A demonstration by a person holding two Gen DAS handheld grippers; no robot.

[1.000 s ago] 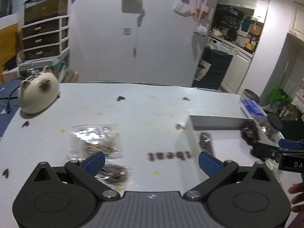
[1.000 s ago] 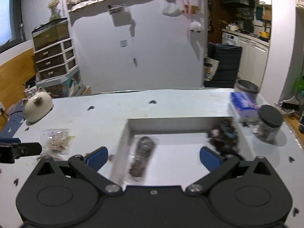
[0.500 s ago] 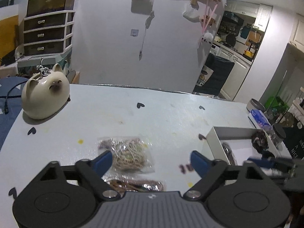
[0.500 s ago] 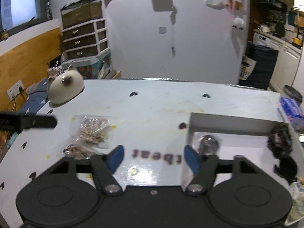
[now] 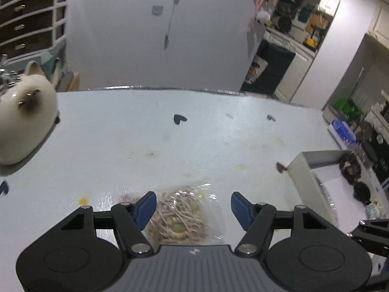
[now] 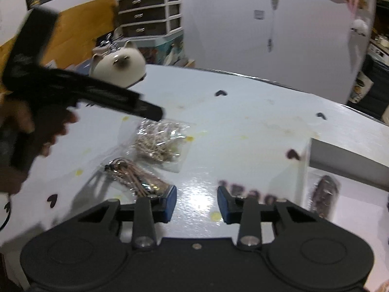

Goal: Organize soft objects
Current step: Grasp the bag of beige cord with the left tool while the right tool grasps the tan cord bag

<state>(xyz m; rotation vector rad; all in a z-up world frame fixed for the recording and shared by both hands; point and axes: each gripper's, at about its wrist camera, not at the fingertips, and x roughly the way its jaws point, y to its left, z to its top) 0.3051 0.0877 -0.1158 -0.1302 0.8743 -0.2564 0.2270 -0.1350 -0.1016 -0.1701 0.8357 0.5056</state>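
White tabletop (image 5: 170, 146) dotted with small dark hearts and yellow specks, pale wall behind, kitchen off to one side

Left gripper (image 5: 193, 205): jaws closing, pads not yet pressing; clear bag of pale cords (image 5: 180, 215) lying on the table directly between and just under the blue fingertips (image 5: 145, 205), nearer the left pad than the right. Same bag in the right wrist view (image 6: 158, 143), with the left gripper's dark finger reaching over its far edge

Right gripper (image 6: 197, 203): jaws closing, nothing between them but bare glossy table and blurred dark lettering (image 6: 252, 193). Second bag, brownish cords (image 6: 136, 176), lying just off the left pad (image 6: 170, 200), outside the gap, long axis slanting from upper left toward that pad

Further out: white box (image 6: 328, 158) to the right with a dark bundle already in it (image 6: 324, 194); from the left wrist view the same box (image 5: 306, 168) well off to the right, more dark soft items at its far end (image 5: 350, 168). Cream cat-shaped ornament (image 5: 24, 126) at the far left edge of the table, apart from everything

Deciding relation, as a judgement: pale bag squarely in the left gripper's line, so probably ready for a pinch as approached; brown bag left of the right gripper's opening, so likely calling for a sideways shift toward it, ideally across the short width, not along the slant. Likely risk: slippery film sliding under the pads, or only a loose fold getting caught
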